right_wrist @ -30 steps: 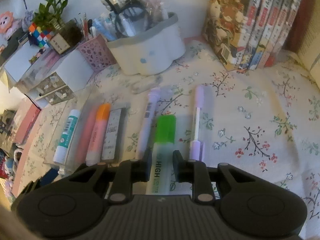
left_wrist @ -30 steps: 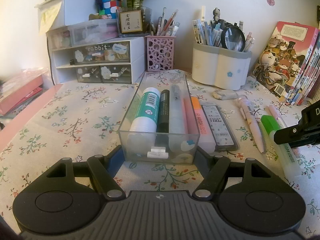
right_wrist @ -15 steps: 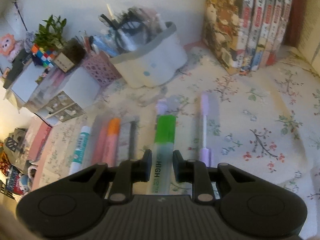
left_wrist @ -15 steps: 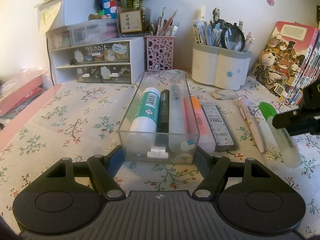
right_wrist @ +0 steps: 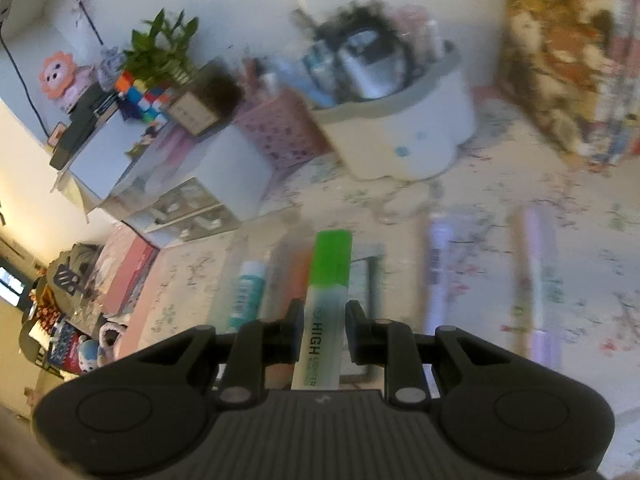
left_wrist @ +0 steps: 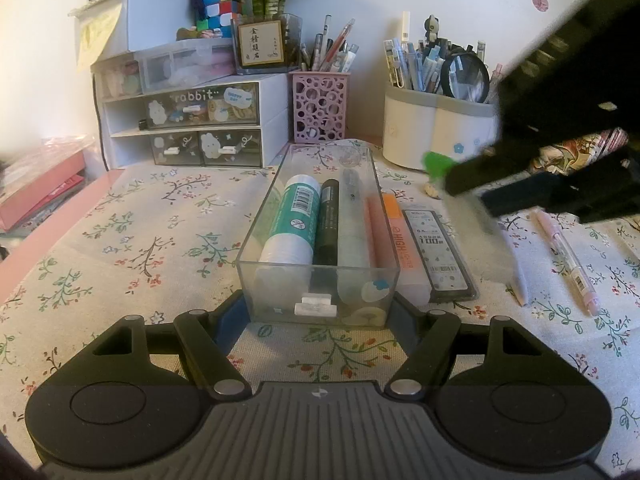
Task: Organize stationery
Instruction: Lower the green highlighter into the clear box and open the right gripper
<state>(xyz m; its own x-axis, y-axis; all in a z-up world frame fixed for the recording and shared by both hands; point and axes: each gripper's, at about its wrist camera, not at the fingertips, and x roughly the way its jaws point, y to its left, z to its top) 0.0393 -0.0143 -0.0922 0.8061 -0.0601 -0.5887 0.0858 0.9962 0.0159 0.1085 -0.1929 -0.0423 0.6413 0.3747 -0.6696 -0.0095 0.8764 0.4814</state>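
1. step in hand: carrying one item to the box. the right gripper (right_wrist: 323,334) has its fingers narrow, clamped on the barrel of the green highlighter (right_wrist: 325,308), which is off the cloth, cap pointing forward.
2. left gripper (left_wrist: 318,312): fingers set against the two near corners of the clear plastic box (left_wrist: 318,280), steadying it on the floral tablecloth (left_wrist: 140,240).
3. box contents: teal glue stick (left_wrist: 294,216), dark marker (left_wrist: 328,224), a frosted pen, a pink highlighter; judged room remains only on top or along the right wall.
4. next move, as a judgement: bring the highlighter over the box, line it up lengthwise with the others, lower, then release.
5. beside the box, right: orange highlighter (left_wrist: 400,240) touching its wall, lead refill case (left_wrist: 438,254), a pink pen (left_wrist: 568,254) further off.
6. behind: white pen holder (left_wrist: 436,136), pink perforated cup (left_wrist: 318,110), drawer unit (left_wrist: 192,128); none block the approach.
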